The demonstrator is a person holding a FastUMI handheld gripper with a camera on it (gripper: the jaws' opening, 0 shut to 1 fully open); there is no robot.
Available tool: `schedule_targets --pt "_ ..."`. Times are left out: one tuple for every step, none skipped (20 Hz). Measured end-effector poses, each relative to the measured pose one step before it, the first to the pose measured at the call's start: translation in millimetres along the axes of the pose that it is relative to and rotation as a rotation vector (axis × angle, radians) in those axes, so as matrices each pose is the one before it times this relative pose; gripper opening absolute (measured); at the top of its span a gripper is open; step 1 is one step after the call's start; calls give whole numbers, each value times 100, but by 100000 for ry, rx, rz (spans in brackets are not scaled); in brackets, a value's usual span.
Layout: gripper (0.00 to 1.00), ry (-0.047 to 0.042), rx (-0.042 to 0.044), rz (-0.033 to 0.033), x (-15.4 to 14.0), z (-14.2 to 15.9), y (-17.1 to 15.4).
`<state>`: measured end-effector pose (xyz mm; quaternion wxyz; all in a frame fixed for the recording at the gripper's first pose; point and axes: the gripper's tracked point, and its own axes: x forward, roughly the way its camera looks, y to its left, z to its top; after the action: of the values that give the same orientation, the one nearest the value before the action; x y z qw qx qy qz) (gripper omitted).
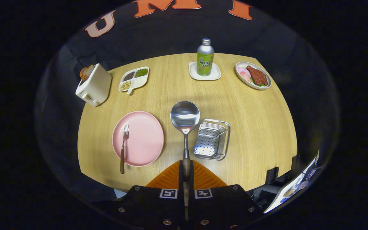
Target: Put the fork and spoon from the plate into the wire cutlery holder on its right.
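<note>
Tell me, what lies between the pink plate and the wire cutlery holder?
In the gripper view, the spoon lies between the pink plate and the wire cutlery holder, its handle clamped in the gripper.

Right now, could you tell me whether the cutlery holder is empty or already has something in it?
Empty: the holder shows only its bare perforated base. The spoon is clamped in the claw; the fork lies on the plate.

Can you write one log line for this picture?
gripper: shut on spoon | fork: on plate | holder: empty
</note>
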<state>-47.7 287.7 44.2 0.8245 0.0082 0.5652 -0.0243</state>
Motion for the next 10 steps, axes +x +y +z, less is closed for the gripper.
schedule_targets --pt "5 2234 -1249 -1183 135 -270 -997" --pt "5 2621 -1269 -728 189 -344 -774" --pt "5 1881 -314 107 440 -207 -451" --pt "5 3003 659 686 554 -321 -14" --pt "5 2491 1664 1318 371 -221 -12" --pt "5 2839 588 1122 281 -286 12" --pt "5 2402 -606 214 377 -326 -185" --pt "5 1508 -1024 -233 212 -133 -294" --pt "5 1767 -383 -151 311 -129 -272" --pt "5 2001 463 84 217 -23 -73"
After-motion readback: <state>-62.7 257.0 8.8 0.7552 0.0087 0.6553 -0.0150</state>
